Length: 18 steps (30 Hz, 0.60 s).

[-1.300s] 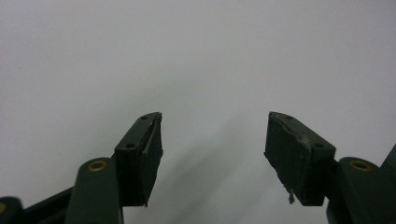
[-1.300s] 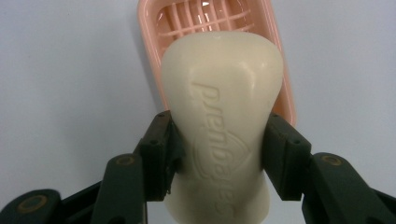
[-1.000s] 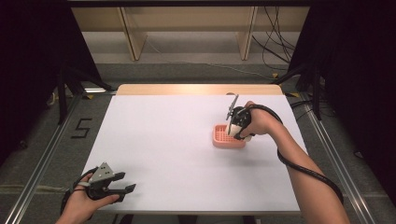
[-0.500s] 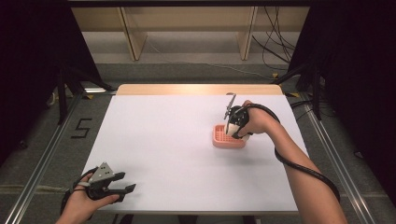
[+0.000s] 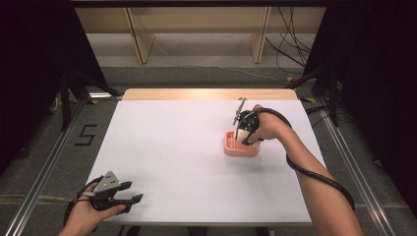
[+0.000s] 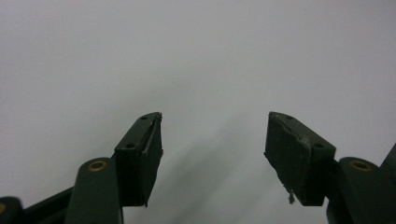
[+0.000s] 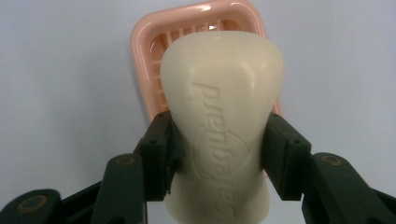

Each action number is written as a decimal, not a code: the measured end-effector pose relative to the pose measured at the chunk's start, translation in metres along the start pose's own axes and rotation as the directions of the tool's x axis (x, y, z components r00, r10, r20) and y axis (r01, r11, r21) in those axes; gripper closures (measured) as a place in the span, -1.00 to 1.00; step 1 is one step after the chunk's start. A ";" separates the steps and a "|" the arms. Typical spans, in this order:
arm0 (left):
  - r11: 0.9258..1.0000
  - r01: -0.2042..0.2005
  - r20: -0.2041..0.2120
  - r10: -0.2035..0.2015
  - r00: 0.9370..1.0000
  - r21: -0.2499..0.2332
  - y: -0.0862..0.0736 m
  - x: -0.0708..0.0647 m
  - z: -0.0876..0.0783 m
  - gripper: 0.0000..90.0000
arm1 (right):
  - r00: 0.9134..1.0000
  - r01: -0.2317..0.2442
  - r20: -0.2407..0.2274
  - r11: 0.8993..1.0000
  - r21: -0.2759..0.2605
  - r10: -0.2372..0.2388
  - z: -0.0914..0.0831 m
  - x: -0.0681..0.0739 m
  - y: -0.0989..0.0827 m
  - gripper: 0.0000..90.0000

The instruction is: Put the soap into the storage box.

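A cream bar of soap (image 7: pixel 222 121) with raised lettering sits clamped between the two black jaws of my right gripper (image 7: pixel 217 154). Behind it lies a pink slatted soap dish (image 7: pixel 149 51) on the white table. From above, the right gripper (image 5: pixel 242 136) points down over the pink soap dish (image 5: pixel 231 147) at the table's right, with the pale bar of soap (image 5: pixel 241 134) at its tip just above the dish. My left gripper (image 5: pixel 129 198) rests near the front left corner. Its jaws stand wide apart in the left gripper view, left gripper (image 6: pixel 214 140), with nothing between them.
A white sheet covers the table (image 5: pixel 172 142), with a wooden strip (image 5: pixel 206 94) along its far edge. A black cable (image 5: pixel 314 174) trails along the right forearm. Metal rails (image 5: pixel 44 172) run beside the table, and shelving legs (image 5: pixel 140 39) stand behind it.
The right gripper with the soap has shifted slightly over the dish. The left gripper has stayed put.
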State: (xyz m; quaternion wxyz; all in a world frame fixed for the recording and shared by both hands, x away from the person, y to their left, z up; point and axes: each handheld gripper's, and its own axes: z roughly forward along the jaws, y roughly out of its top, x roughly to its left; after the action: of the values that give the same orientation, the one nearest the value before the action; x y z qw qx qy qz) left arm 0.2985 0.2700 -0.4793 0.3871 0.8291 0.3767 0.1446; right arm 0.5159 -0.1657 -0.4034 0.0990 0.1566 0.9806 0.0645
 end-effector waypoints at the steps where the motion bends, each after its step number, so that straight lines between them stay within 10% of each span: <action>1: 1.000 0.005 0.002 -0.005 1.000 -0.001 0.000 0.000 0.000 -0.20 | 1.000 -0.003 -0.006 1.000 -0.001 0.003 0.000 0.000 0.000 0.12; 18: 1.000 0.004 0.000 -0.004 1.000 -0.005 0.000 0.000 0.001 -0.20 | 1.000 0.030 -0.005 1.000 0.000 -0.030 0.005 -0.003 0.008 0.12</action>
State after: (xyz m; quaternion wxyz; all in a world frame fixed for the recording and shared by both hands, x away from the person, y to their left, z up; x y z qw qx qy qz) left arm 0.2986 0.2697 -0.4798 0.3893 0.8275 0.3779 0.1447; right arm 0.5224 -0.1587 -0.4062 0.0976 0.1419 0.9830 0.0635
